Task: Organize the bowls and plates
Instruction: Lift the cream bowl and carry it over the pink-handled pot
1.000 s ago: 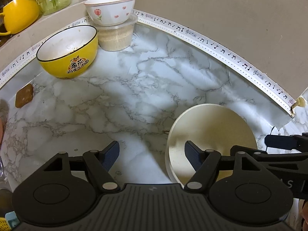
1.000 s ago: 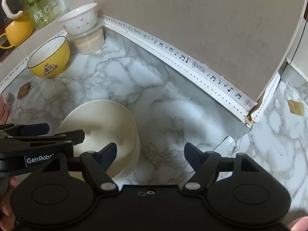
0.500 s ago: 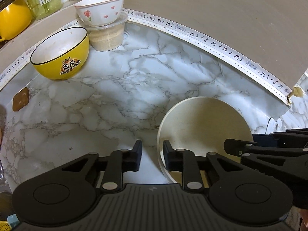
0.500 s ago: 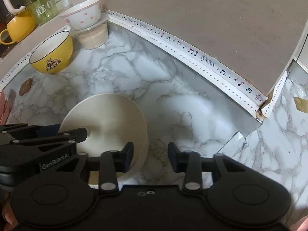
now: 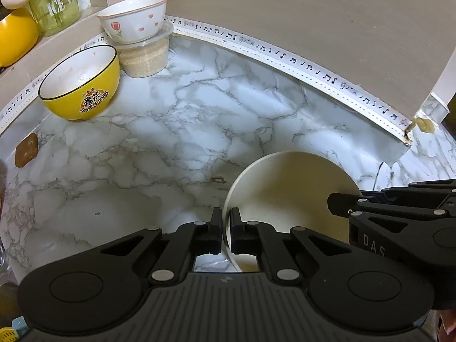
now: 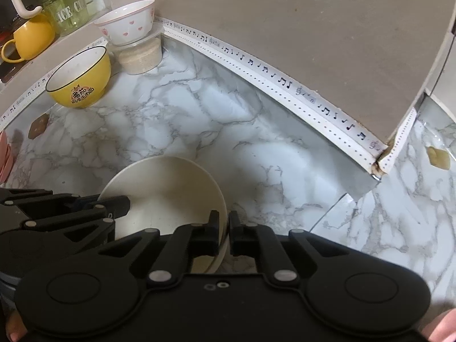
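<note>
Two grippers meet on one cream bowl at the near edge of the marble table. Our left gripper has its jaws drawn narrow onto the bowl's left rim, one finger outside the wall and one inside. Our right gripper pinches the opposite rim the same way, its jaws nearly together with only the rim between them. From the right wrist view the bowl sits between the two tools, with the left gripper's black body reaching in from the left.

Well apart, at the table's far left corner, we see a yellow bowl with a dark rim and printed lettering, standing upright near the wall trim. Just beside it a white bowl with small hearts and a tulip rests on a lidded tub of pale grains. A strip of tape printed with music notes runs along the table's far edge. On the ledge behind stand a yellow mug and a green jar.
</note>
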A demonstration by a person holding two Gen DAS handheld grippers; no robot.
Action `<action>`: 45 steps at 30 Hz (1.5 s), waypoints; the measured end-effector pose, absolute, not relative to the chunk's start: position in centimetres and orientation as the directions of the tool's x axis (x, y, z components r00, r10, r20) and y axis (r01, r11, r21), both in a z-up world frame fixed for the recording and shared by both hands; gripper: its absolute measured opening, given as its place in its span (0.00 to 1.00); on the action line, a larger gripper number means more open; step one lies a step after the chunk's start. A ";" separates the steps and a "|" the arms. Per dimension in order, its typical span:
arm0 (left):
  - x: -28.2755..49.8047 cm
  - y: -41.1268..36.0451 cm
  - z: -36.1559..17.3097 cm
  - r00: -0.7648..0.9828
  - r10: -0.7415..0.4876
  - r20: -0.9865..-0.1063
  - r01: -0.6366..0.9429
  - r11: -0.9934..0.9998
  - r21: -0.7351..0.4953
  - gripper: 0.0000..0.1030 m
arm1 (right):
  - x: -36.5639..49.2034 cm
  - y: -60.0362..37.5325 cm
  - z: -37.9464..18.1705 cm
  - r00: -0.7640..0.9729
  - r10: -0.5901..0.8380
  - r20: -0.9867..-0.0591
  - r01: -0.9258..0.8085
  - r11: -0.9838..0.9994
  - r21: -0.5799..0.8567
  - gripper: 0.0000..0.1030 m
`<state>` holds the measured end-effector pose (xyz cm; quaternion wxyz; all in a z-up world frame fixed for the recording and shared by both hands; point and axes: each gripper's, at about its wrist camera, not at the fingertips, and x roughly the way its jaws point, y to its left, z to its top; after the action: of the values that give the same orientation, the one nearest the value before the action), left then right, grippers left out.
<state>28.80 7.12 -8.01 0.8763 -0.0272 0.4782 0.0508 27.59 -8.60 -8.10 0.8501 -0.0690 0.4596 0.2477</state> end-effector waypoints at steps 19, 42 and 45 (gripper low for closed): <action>22.2 5.3 -0.2 0.589 0.016 -0.808 -0.047 0.999 -0.014 0.04 | 21.5 -11.7 -0.8 0.514 0.375 -0.772 -0.499 0.862 0.086 0.06; 13.2 4.1 -0.6 0.556 0.015 -0.831 -0.016 1.000 0.008 0.05 | 12.1 -14.5 -1.6 0.448 0.408 -0.796 -0.497 0.853 0.157 0.07; 12.9 3.8 -1.1 0.550 0.022 -0.835 -0.014 1.000 0.017 0.05 | 11.7 -14.6 -2.4 0.434 0.409 -0.803 -0.493 0.854 0.169 0.07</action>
<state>12.92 3.84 -1.14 0.8805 0.0040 0.4740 0.0101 11.67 -14.58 -2.43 0.8455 -0.0455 0.4604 0.2667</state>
